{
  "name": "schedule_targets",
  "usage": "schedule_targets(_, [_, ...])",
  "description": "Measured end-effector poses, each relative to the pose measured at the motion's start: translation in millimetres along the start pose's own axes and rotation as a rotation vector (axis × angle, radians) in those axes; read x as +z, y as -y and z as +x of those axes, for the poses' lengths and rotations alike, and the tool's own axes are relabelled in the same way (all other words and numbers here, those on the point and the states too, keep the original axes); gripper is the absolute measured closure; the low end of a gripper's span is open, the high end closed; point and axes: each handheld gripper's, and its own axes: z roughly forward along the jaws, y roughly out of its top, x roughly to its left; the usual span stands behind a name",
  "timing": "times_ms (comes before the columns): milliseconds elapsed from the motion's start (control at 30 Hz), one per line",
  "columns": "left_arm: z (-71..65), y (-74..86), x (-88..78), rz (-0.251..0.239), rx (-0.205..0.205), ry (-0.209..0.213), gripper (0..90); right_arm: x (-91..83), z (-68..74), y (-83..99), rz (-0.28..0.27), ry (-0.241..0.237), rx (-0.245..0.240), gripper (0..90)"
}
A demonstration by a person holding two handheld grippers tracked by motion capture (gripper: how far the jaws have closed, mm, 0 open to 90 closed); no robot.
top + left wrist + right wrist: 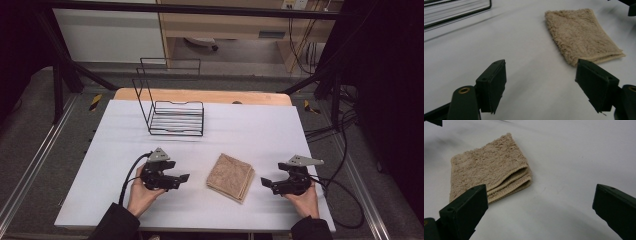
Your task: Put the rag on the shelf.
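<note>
Towel [231, 176], folded into a thick tan square, is lying flat on the white table [250, 125], well in front of the wire rack [172, 112] and nearer the person than it. The left gripper [184, 178] is hovering just left of the towel with its jaws spread wide and holding nothing; the right gripper [265, 182] is sitting just right of the towel, jaws likewise spread and empty. Both are pointing inward at the towel, apart from it. In the right gripper view the towel's layered, open edges [511, 182] are facing that gripper, while in the left gripper view a folded side [564, 50] is lying nearest. Judging from this, the grasp is not yet begun, and the main risk is a partial pinch: if a jaw is closing on only the top layer of those stacked edges, the towel would likely be unfolding and sagging as it is lifted. A jaw coming in too low could also be pushing the towel across the smooth table rather than sliding under it, bunching the fold. If the two grippers are pulling unevenly, the square could be twisting or slipping free on the way to the rack.
</note>
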Motion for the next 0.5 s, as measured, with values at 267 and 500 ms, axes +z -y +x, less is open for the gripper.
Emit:
schedule_targets(267, [-29.6, -17.1, 36.5, 0.048, 0.002, 0.036, 37.7, 1.3, 0.3, 0.1, 0.004, 0.001, -0.001, 0.7])
schedule_targets(500, [-41.6, -20.6, 57.1, 0.088, -0.007, 0.043, 51.8, 1.5, 1.2, 0.2, 0.005, -0.002, 0.009, 0.8])
